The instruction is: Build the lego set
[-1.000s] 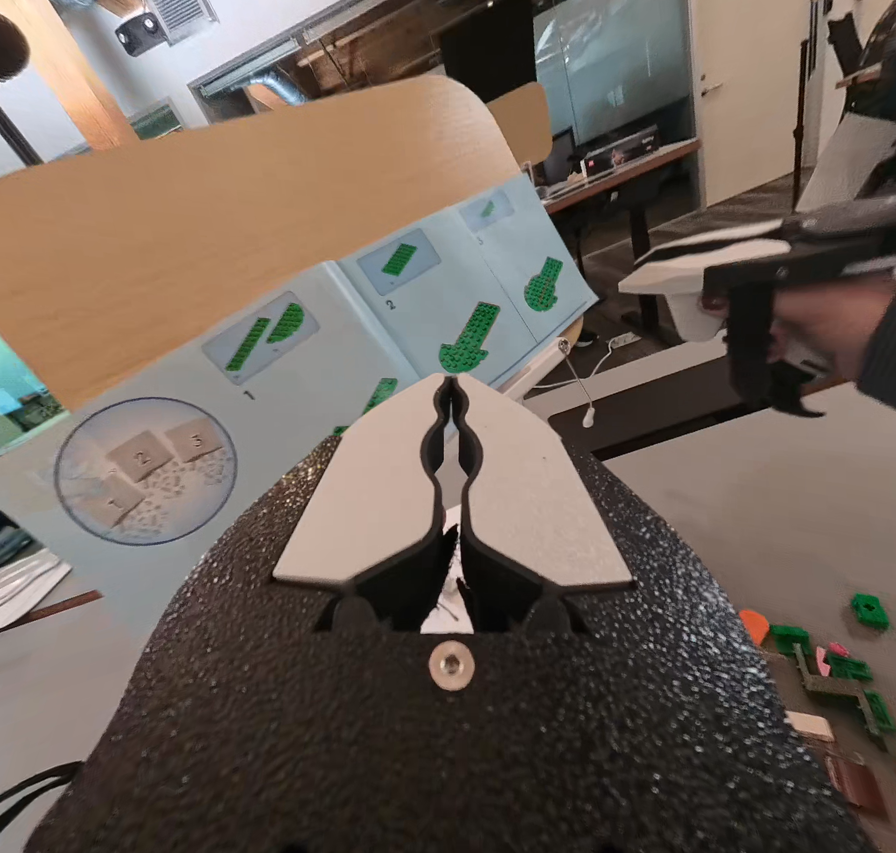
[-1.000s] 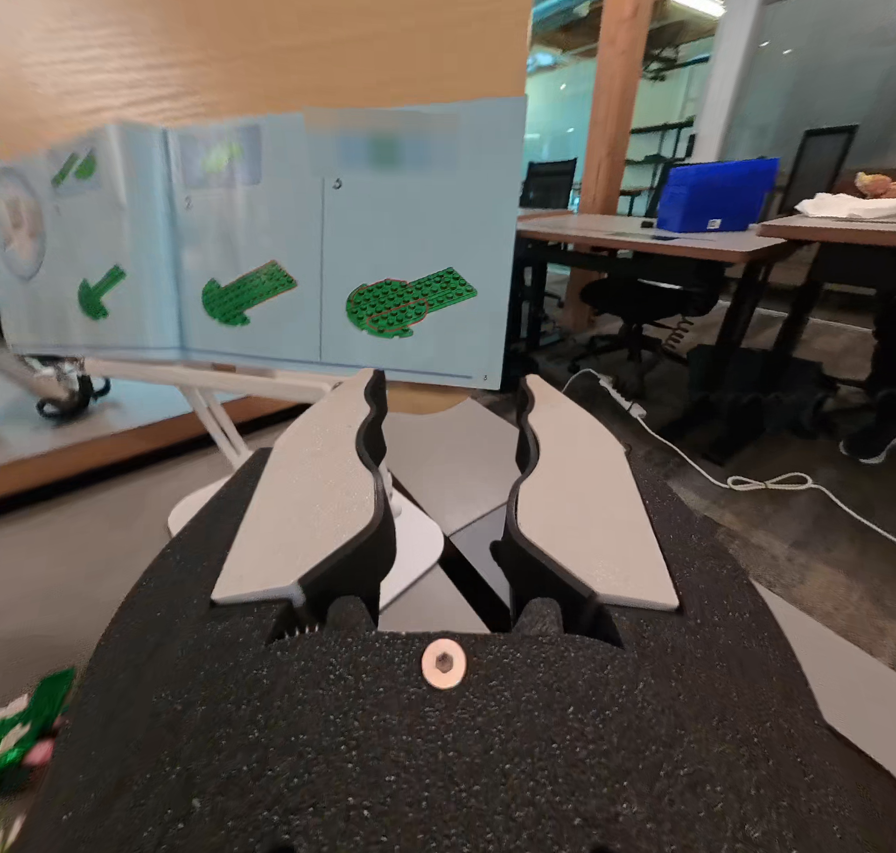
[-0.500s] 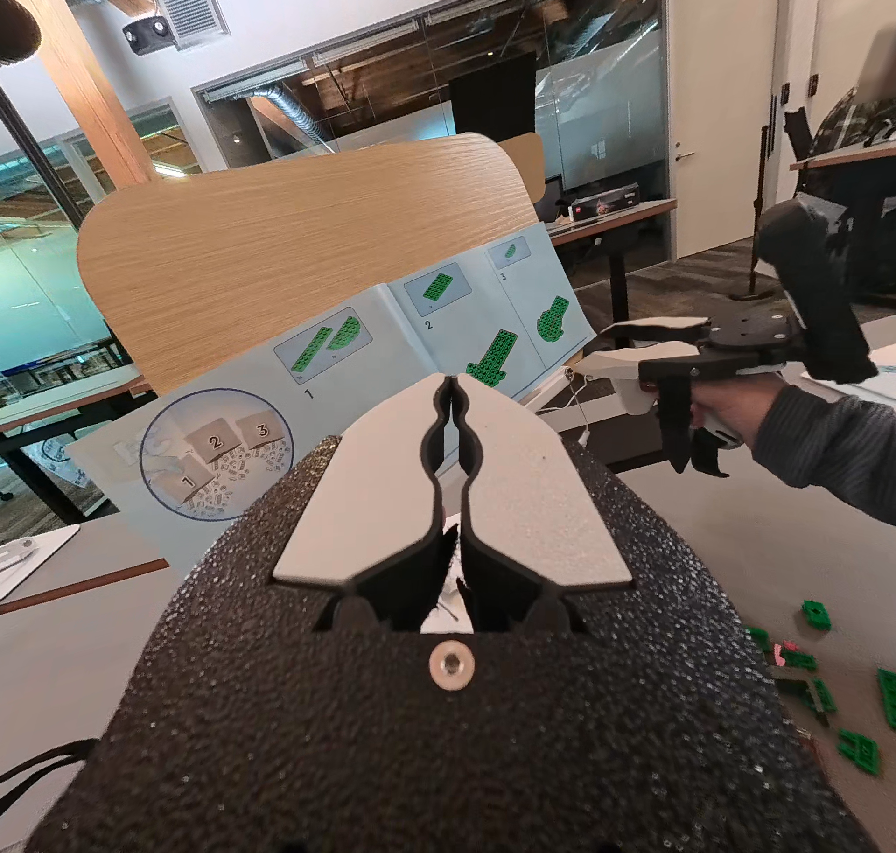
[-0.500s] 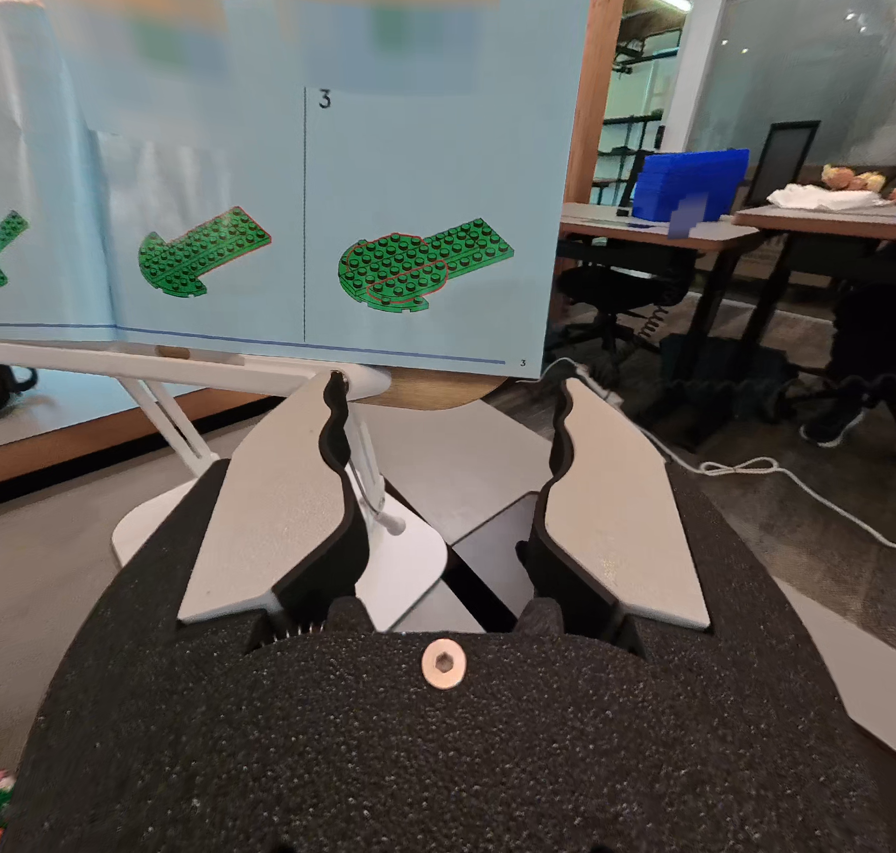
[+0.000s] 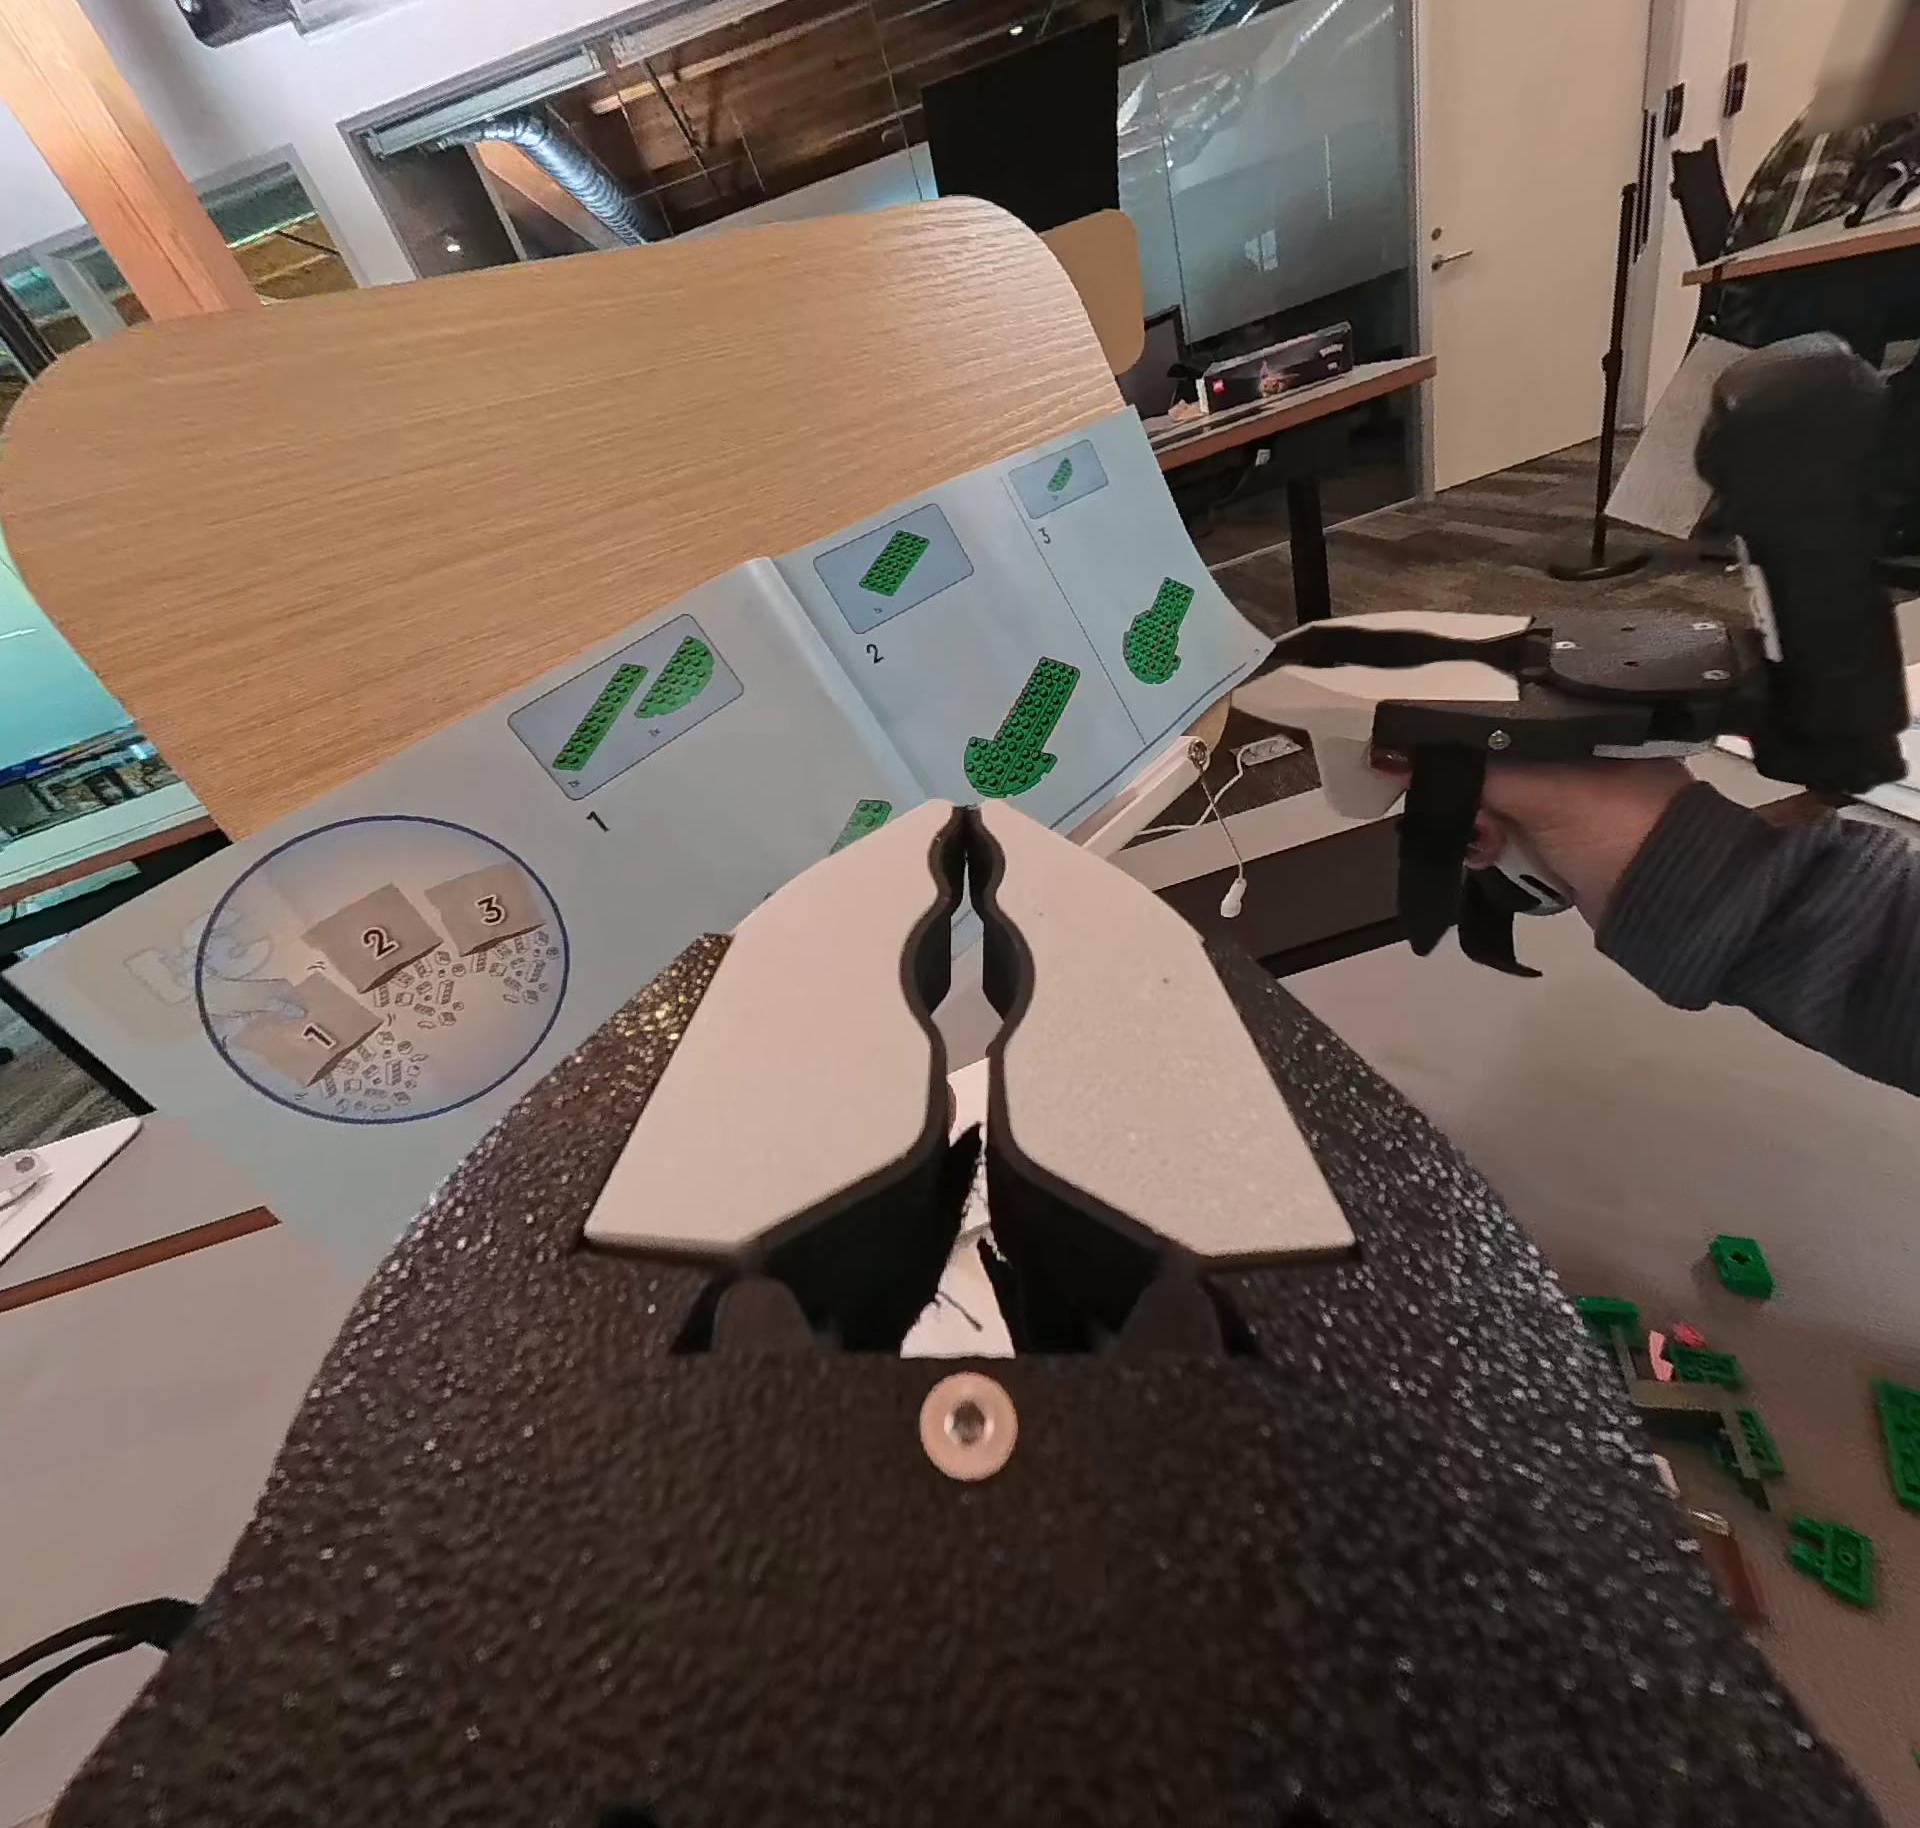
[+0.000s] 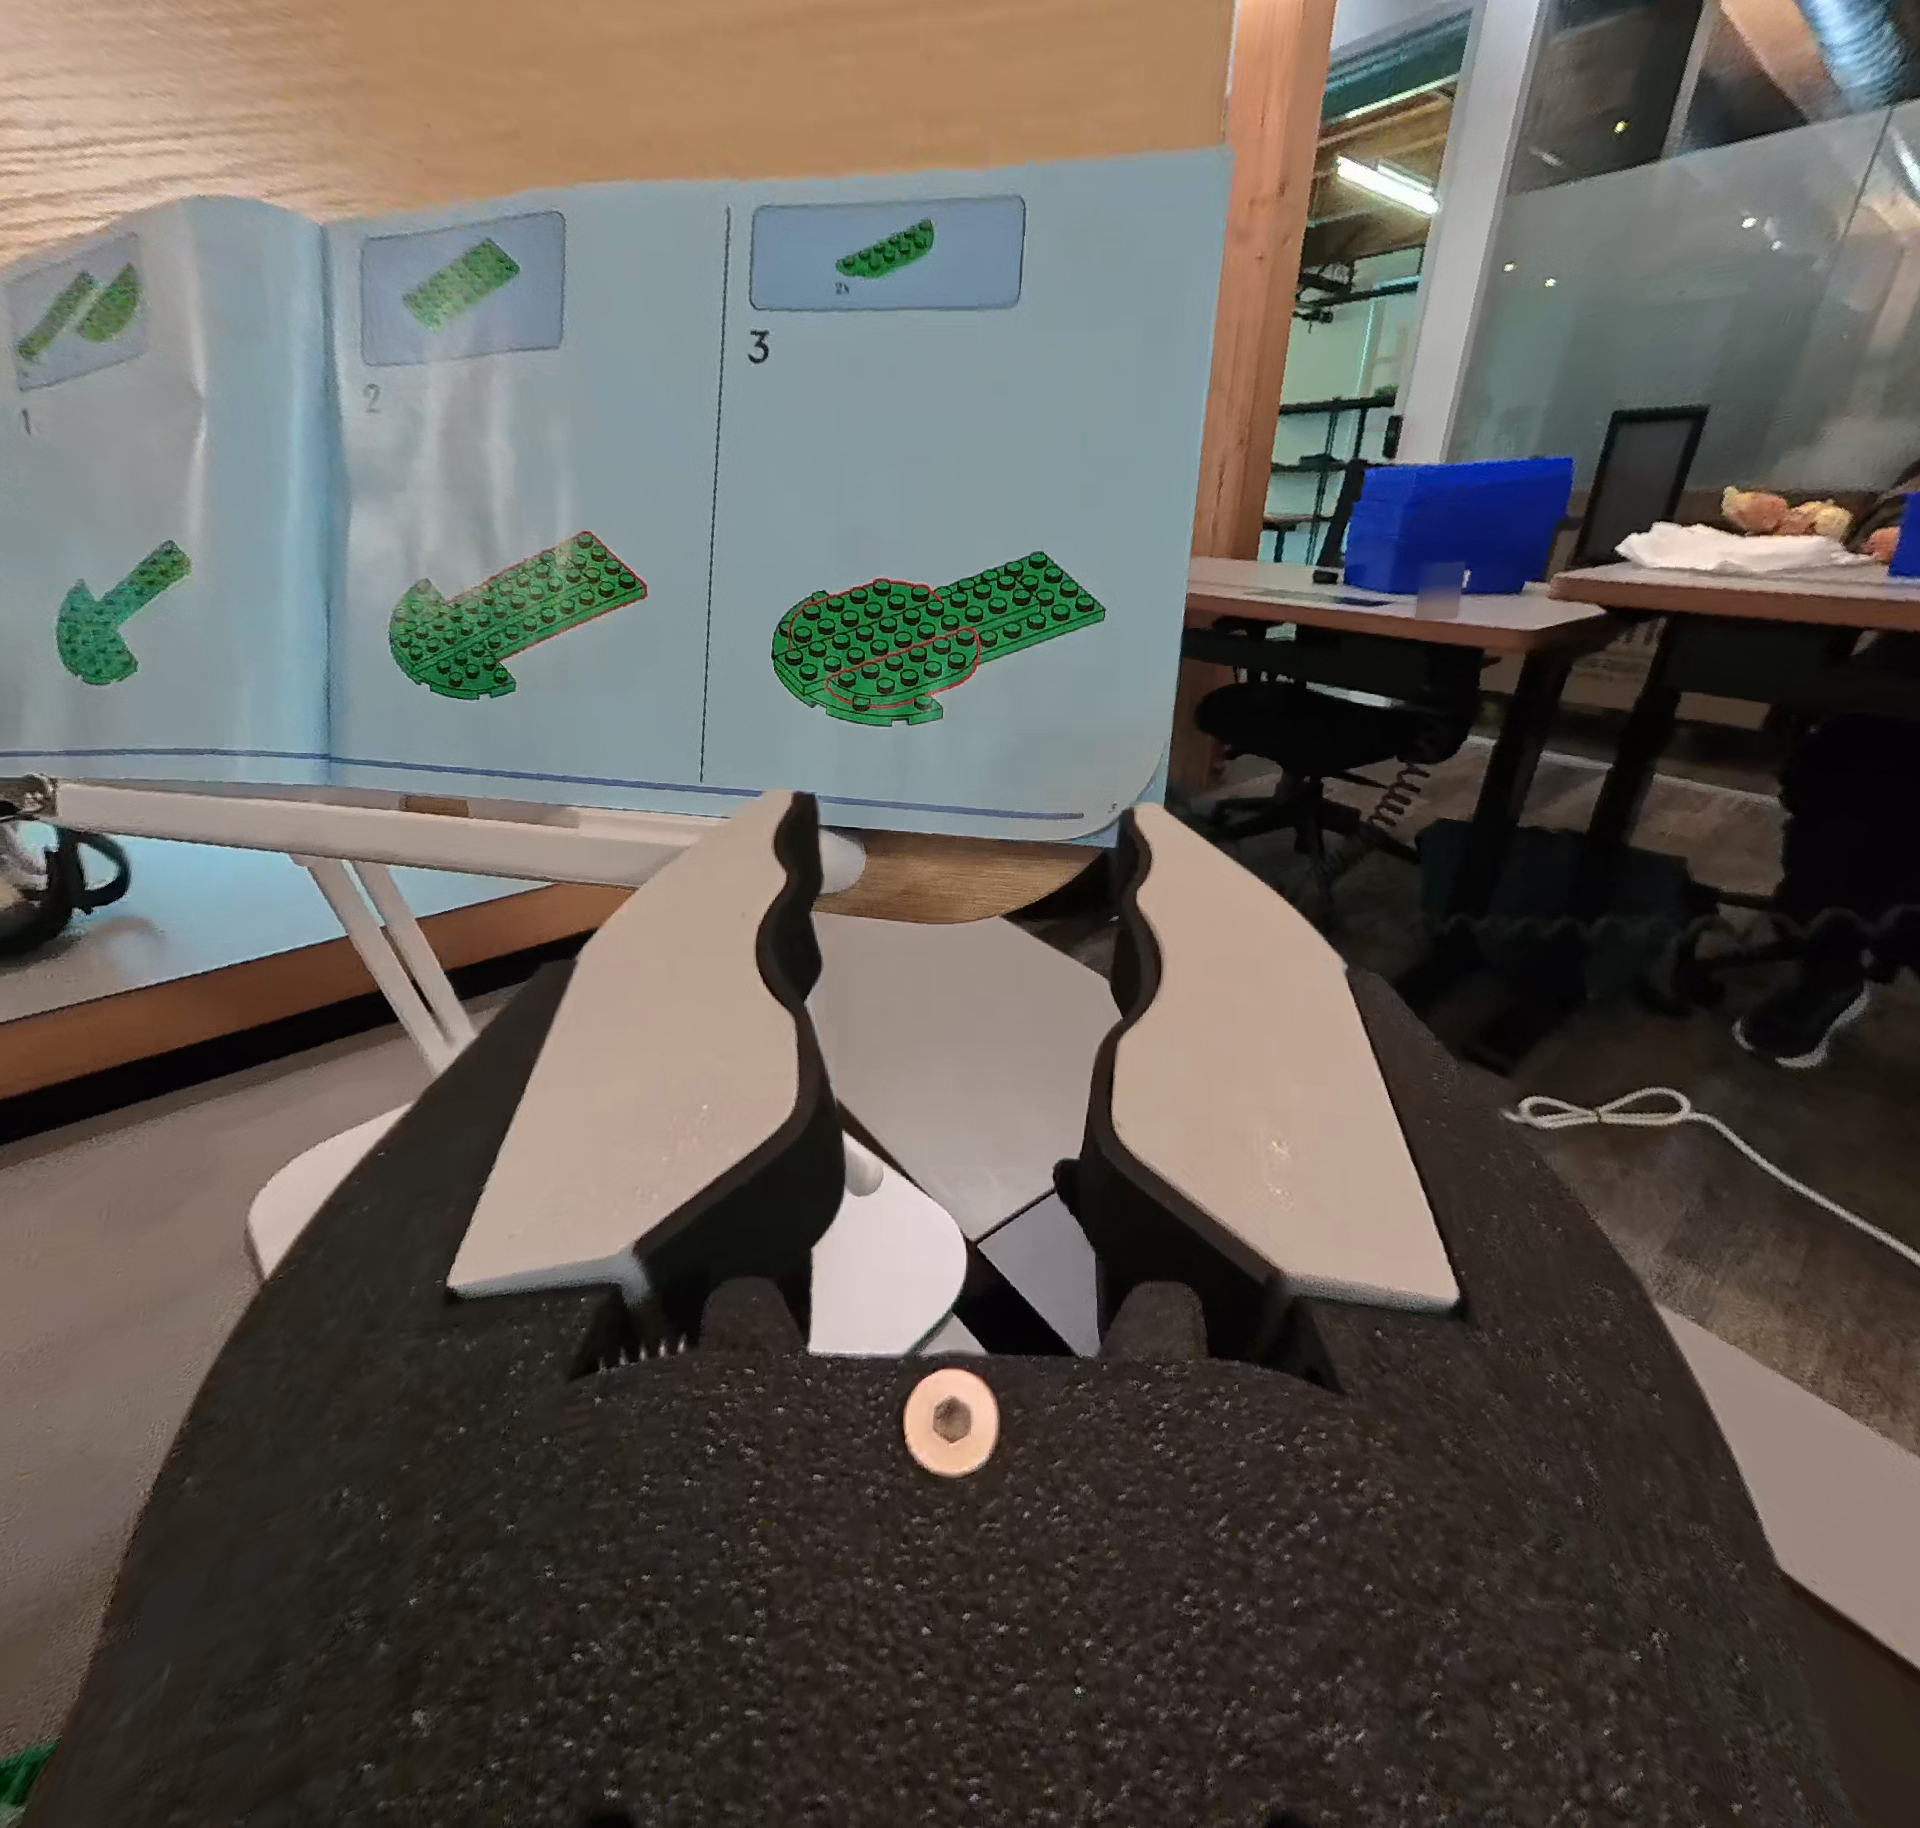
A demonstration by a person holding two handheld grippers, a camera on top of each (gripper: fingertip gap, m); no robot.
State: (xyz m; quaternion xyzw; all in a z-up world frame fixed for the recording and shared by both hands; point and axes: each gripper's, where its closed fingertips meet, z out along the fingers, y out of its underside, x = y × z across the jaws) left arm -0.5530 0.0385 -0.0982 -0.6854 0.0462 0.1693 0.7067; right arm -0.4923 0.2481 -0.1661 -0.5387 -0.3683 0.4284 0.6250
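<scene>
A light blue instruction booklet (image 5: 727, 739) stands open on a white stand (image 6: 343, 833) against a wooden board (image 5: 520, 469); it also shows in the right wrist view (image 6: 935, 490). My left gripper (image 5: 966, 822) is shut and empty, raised and pointing at the booklet. My right gripper (image 6: 966, 822) is open and empty, its tips just below the booklet's right page; it also shows in the left wrist view (image 5: 1278, 666), held by a hand. Loose green and pink lego pieces (image 5: 1704, 1363) lie on the grey table (image 5: 1403, 1051) at the right.
The white stand's base plate (image 6: 312, 1207) rests on the table below the booklet. Behind are desks, an office chair (image 6: 1309, 729), a blue box (image 6: 1455, 531) and a white cable (image 6: 1662, 1134) on the floor. A black cable (image 5: 73, 1664) hangs at the lower left. My hands' fingertips stand some 25 cm from each other.
My right gripper has opened wider and moved close to the booklet's right page. My left gripper has drawn back from the booklet, so more of the board and the pieces show.
</scene>
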